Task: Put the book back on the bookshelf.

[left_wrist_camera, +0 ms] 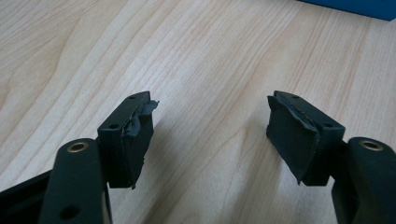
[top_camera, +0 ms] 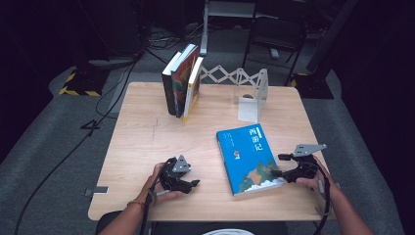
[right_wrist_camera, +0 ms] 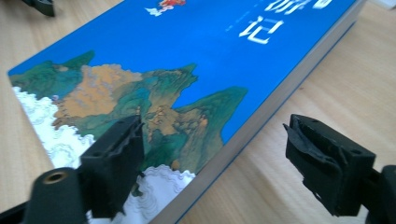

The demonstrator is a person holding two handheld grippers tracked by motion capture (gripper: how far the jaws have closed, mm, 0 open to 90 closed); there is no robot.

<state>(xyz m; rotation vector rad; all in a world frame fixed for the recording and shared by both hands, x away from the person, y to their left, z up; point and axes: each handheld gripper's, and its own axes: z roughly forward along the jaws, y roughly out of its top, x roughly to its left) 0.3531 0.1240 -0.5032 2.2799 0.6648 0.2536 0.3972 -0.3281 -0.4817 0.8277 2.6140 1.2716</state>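
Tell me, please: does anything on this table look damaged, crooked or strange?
Yes. The pads on the left gripper are worn: the dark lining on its fingertips is torn and peeling at the edges. Also, the three standing books lean sideways, away from the white bookend. The blue book lies flat, undamaged.

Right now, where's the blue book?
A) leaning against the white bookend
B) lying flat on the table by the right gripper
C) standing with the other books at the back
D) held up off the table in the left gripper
B: the blue book lies flat, cover up, on the table, its near corner by the open right gripper.
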